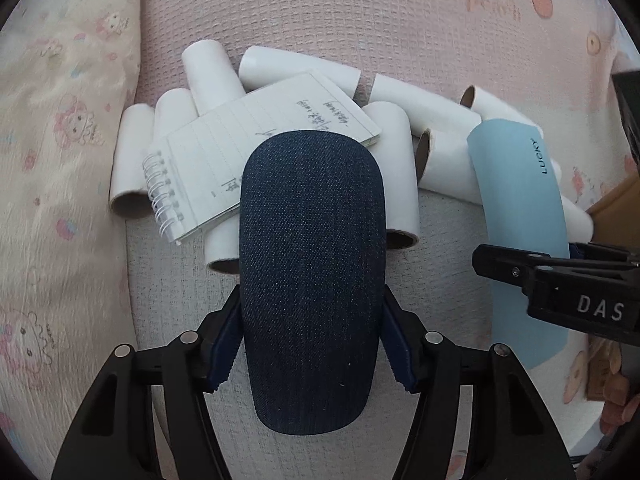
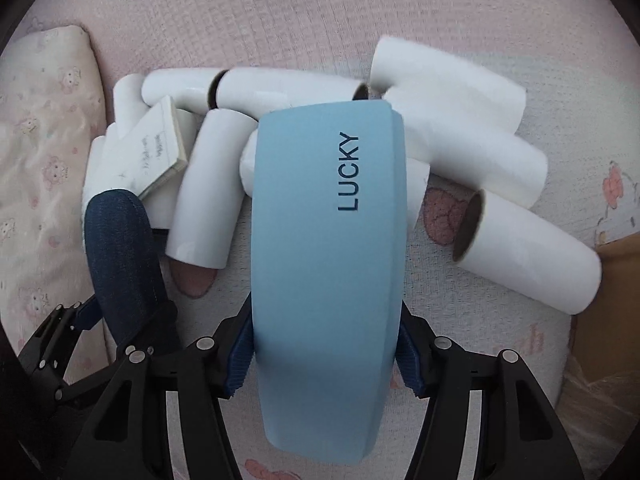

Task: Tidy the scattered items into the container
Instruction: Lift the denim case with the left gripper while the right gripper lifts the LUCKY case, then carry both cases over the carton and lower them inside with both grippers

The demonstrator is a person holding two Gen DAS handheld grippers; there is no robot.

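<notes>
My left gripper (image 1: 312, 344) is shut on a dark denim glasses case (image 1: 312, 264) and holds it above the bed. My right gripper (image 2: 326, 356) is shut on a light blue case marked LUCKY (image 2: 324, 264). Each case also shows in the other view: the blue case (image 1: 520, 200) at the right, the denim case (image 2: 120, 256) at the left. Behind them lies a pile of several white paper rolls (image 1: 396, 168), also in the right wrist view (image 2: 452, 120). A spiral notepad (image 1: 248, 152) rests on the rolls and also shows in the right wrist view (image 2: 160, 152).
A pink patterned bed cover (image 1: 360, 12) lies under everything. A cream pillow (image 1: 60, 120) is at the left. A brown cardboard box edge (image 2: 616, 280) shows at the far right.
</notes>
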